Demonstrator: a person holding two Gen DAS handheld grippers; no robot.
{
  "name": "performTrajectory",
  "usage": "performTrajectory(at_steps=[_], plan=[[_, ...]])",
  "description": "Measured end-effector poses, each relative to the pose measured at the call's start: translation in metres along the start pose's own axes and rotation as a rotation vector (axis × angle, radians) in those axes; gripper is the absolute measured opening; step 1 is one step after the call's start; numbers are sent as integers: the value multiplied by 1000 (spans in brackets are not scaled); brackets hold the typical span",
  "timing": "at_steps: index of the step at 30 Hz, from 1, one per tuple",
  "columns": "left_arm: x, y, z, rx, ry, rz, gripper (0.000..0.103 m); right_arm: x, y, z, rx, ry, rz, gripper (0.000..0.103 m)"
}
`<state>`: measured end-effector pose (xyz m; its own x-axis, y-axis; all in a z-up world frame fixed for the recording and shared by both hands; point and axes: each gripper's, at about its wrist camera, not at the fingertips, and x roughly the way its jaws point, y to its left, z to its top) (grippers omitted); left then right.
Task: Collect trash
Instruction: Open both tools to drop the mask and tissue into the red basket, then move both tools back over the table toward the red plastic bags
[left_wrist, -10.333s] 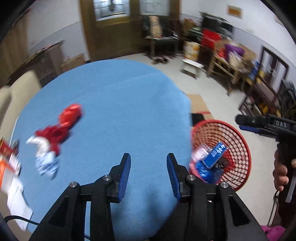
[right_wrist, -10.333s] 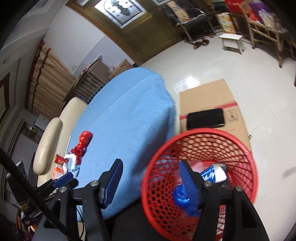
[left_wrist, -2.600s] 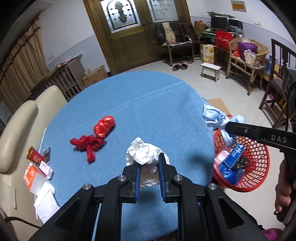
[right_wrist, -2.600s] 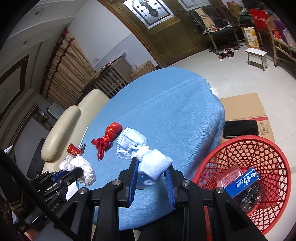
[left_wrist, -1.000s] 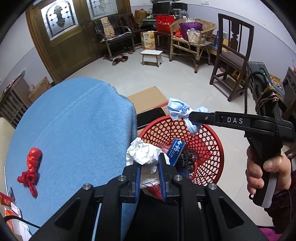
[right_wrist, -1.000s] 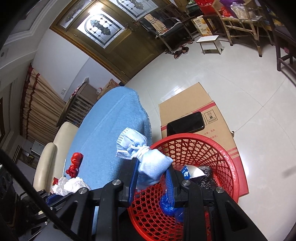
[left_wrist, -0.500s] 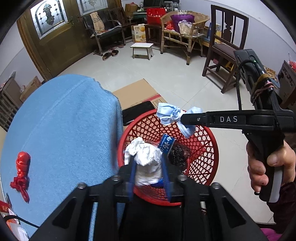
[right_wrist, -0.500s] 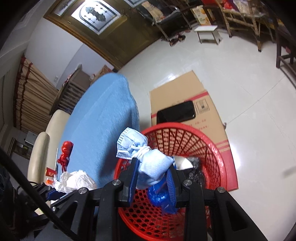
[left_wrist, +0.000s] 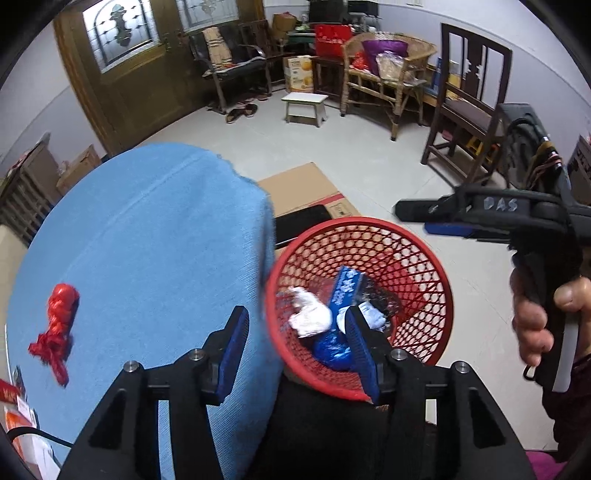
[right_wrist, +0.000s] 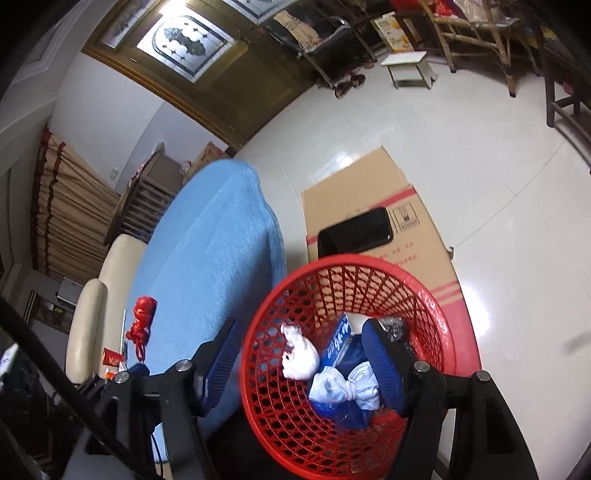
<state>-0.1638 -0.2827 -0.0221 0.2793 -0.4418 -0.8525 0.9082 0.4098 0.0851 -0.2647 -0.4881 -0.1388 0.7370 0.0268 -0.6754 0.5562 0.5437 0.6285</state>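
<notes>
A red mesh basket (left_wrist: 369, 221) (right_wrist: 354, 262) stands on the floor against the blue round table (left_wrist: 147, 240) (right_wrist: 207, 266). In it lie a white crumpled paper wad (left_wrist: 308, 317) (right_wrist: 299, 358), a knotted light blue mask (right_wrist: 347, 387) (left_wrist: 373, 315) and a blue box (left_wrist: 345, 288) (right_wrist: 340, 343). My left gripper (left_wrist: 297, 347) hangs over the basket's near rim, its jaws opening with nothing held. My right gripper (right_wrist: 301, 365) (left_wrist: 417, 221) is above the basket, jaws opening and empty too. A red plastic bag (left_wrist: 57, 325) (right_wrist: 142, 321) lies on the table.
A flat cardboard sheet (right_wrist: 369, 192) with a black flat device (right_wrist: 354, 230) on it lies on the floor beyond the basket. A stool (left_wrist: 304, 105), chairs (left_wrist: 469, 107) and a wicker seat line the back. A cream sofa (right_wrist: 88, 325) borders the table.
Both grippers opened over the basket. The white paper wad left the left jaws and the blue mask left the right jaws; both now lie in the basket.
</notes>
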Motion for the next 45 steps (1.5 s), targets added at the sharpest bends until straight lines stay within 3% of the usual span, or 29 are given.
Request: performTrajectory(at_steps=[13,21,34,45], plan=[[-53,109,-55,-307,-69,212,58,8,58,-15,-119,10,19,72],[-77,157,-89,-408,-99,365,59,21,104,-29,-213,48,7,72],[-91,195,-125,-487,-113,447,59,58,187,-58,-386,124,2,72],[-93,221,-145,-541,-105,492,60,81,227,-68,-466,161,7,72]])
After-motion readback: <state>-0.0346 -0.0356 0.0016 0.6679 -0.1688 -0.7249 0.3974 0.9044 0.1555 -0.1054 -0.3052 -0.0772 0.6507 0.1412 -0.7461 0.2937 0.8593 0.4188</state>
